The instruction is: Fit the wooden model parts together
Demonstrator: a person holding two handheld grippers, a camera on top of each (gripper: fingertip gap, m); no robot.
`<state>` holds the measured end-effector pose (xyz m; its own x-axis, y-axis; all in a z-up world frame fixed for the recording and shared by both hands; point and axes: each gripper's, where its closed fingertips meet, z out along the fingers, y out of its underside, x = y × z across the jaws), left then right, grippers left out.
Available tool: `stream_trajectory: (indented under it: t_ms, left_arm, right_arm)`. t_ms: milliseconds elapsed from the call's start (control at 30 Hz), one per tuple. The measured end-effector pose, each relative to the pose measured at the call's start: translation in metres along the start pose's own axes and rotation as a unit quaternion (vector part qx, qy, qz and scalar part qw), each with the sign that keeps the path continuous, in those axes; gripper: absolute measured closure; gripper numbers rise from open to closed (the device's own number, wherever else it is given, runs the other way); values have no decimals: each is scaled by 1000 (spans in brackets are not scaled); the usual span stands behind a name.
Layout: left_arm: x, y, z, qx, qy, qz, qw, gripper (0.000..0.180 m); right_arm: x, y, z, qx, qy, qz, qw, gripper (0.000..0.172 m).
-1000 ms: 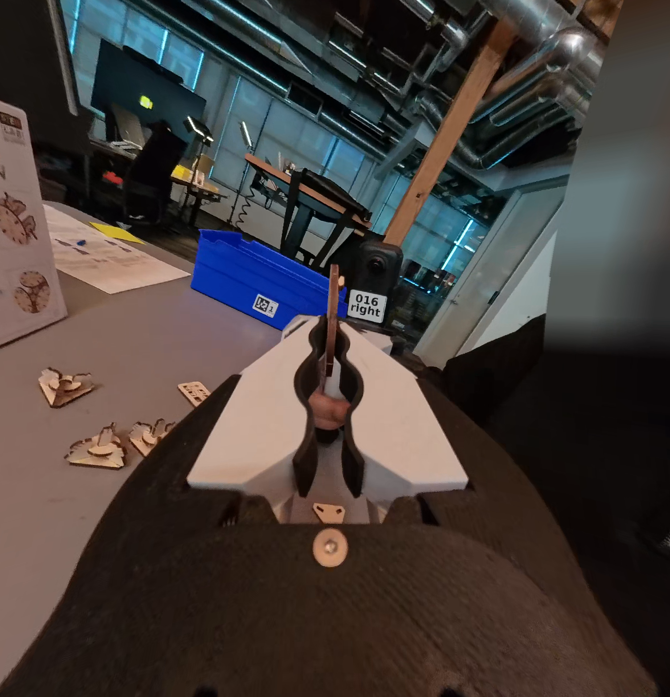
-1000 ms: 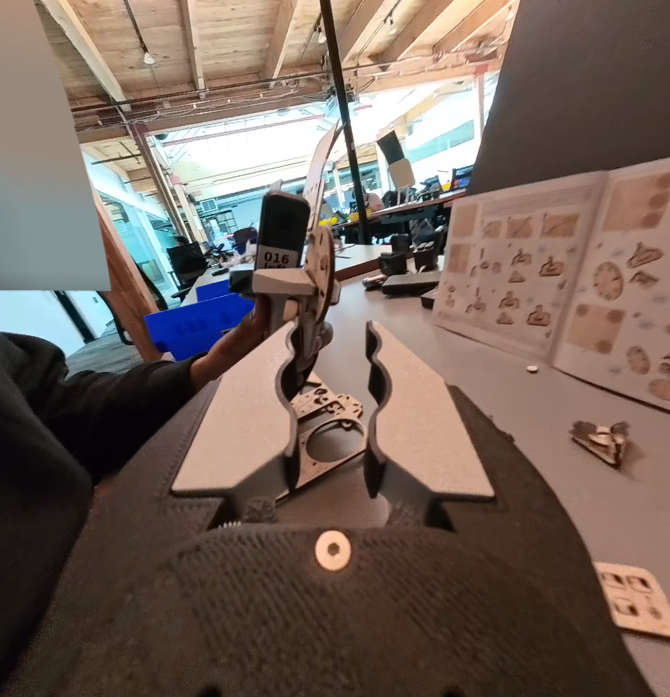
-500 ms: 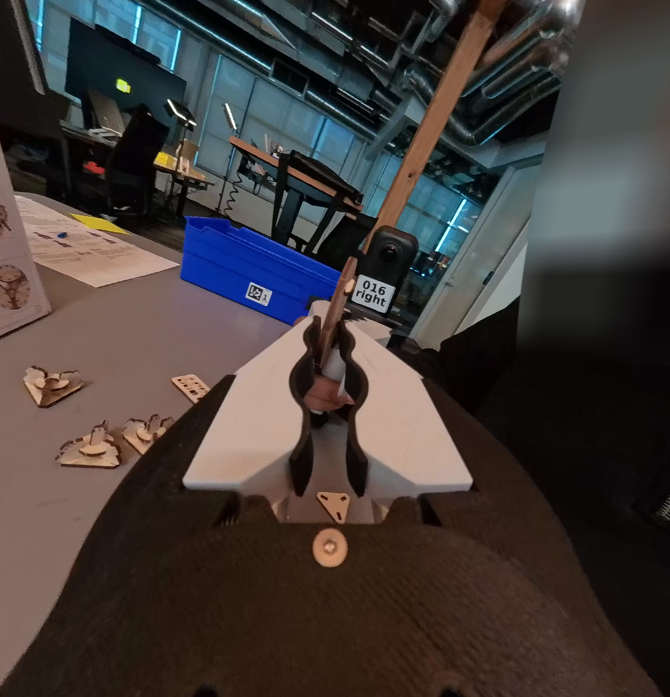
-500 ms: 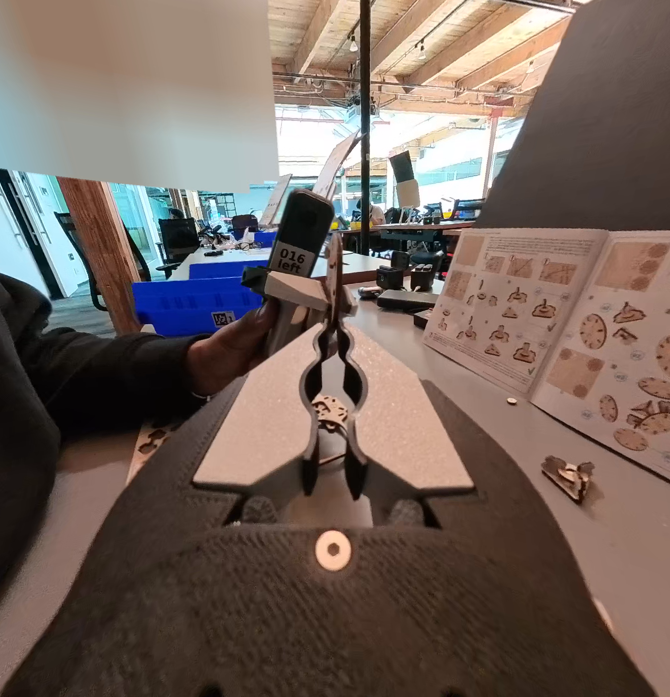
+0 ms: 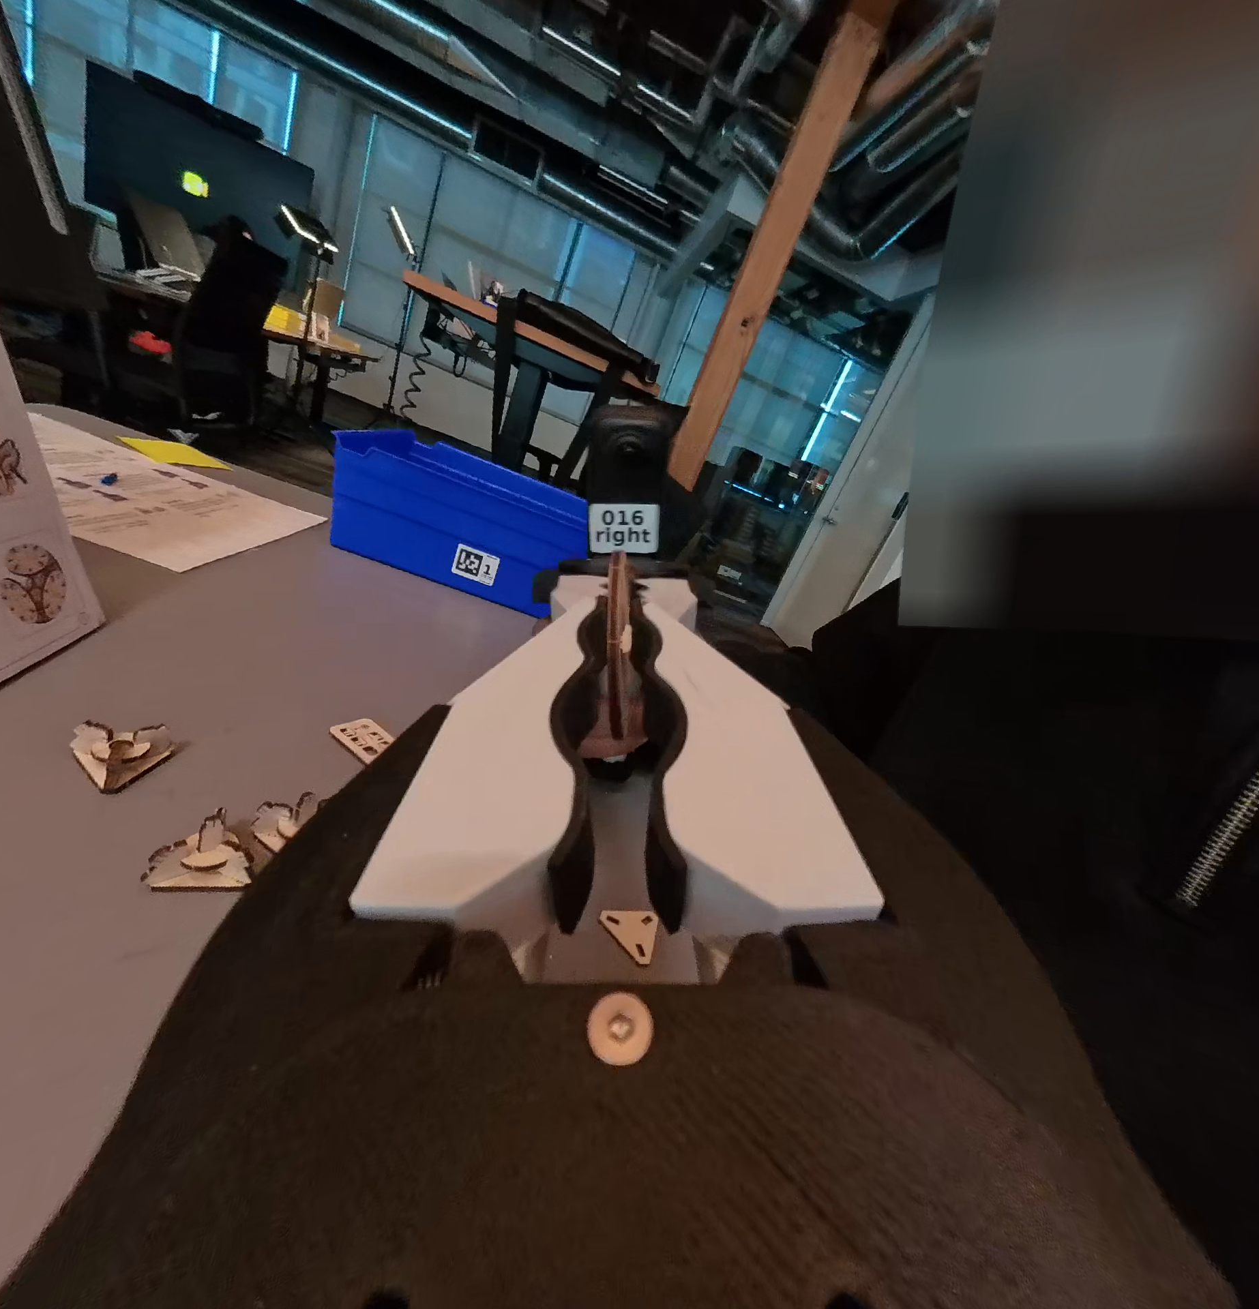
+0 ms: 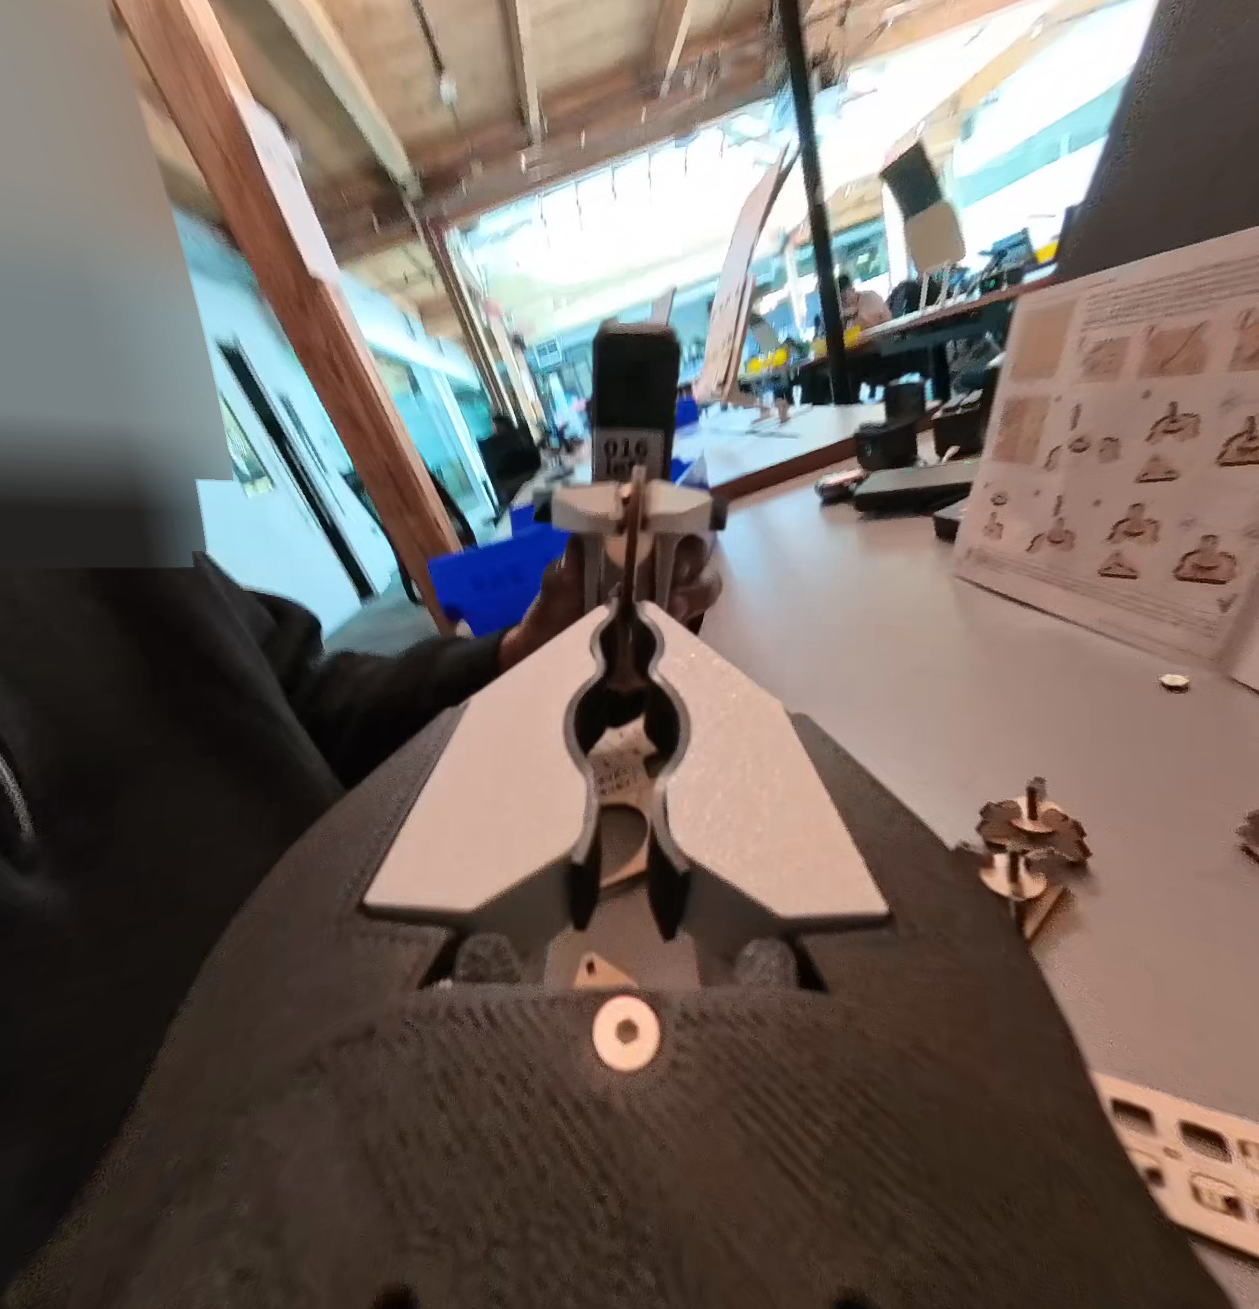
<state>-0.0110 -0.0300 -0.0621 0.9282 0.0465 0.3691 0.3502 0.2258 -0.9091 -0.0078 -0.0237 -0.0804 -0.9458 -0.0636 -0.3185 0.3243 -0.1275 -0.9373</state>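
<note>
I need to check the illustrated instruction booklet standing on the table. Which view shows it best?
The right wrist view: the open instruction booklet stands at right, with a full page of diagrams visible. The left wrist view catches only a cropped strip of it at the left edge.

Place: open-plan workshop office in a loft-style building.
Overhead: bare timber joists [image 6: 471,78] above the right claw [image 6: 630,609]; metal ducts [image 5: 775,134] above the left claw [image 5: 616,602].
Structure: slanted wooden post [image 5: 768,234] rising behind the left claw.
Furniture: standing desks [image 5: 534,340] and an office chair [image 5: 223,333] far beyond it, before tall windows [image 5: 471,227].
Worktop: grey worktop [image 5: 223,659] left of it carries a blue parts bin [image 5: 442,510], laser-cut wooden pieces [image 5: 120,751] and an illustrated assembly booklet [image 6: 1137,453].
</note>
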Motion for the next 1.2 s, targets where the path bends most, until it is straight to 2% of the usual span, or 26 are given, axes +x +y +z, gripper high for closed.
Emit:
stream_trajectory:
  t_ms: [100, 267, 433, 500, 567, 667, 733, 833, 867, 1000, 1100, 1200]
  left_arm:
    - [-5, 11, 4, -37, -16, 0, 999, 178]
    - [-3, 16, 7, -48, -21, 29, 998, 178]
    - [4, 8, 8, -16, -8, 33, 999, 178]
    - [5, 13, 11, -27, -2, 34, 999, 178]
    - [7, 20, 15, -40, 7, 35, 999, 178]
    - [7, 27, 19, -52, 16, 16, 998, 178]
    - [1, 27, 18, -52, -1, 17, 998, 171]
    - [-4, 15, 14, -22, -31, 47, 998, 135]
    - [-3, 10, 12, -12, -37, 59, 998, 133]
    - [-1, 18, 13, -50, -37, 85, 994, 158]
    - [7, 18, 14, -50, -10, 79, 996, 178]
    - [12, 17, 14, -44, 10, 63, 997, 179]
  right_arm:
    - [8, -16, -8, 58, 12, 17, 998, 172]
    - [4, -22, -10, 79, 41, -64, 994, 171]
    - [-3, -13, -1, 48, 77, -169, 981, 151]
    - [-7, -15, 1, 55, 90, -207, 973, 156]
    - [-9, -22, -2, 71, 106, -231, 965, 168]
    - [-11, -23, -2, 55, 110, -257, 959, 168]
    - [-9, -20, -1, 36, 117, -265, 956, 169]
    - [-2, -14, -1, -3, 131, -283, 950, 169]
    - [0, -10, -1, -17, 133, -290, 948, 169]
    - [-2, 4, 3, -59, 114, -294, 947, 168]
    - [-4, 0, 2, -45, 113, -296, 947, 166]
    - [-7, -4, 2, -22, 106, -288, 952, 165]
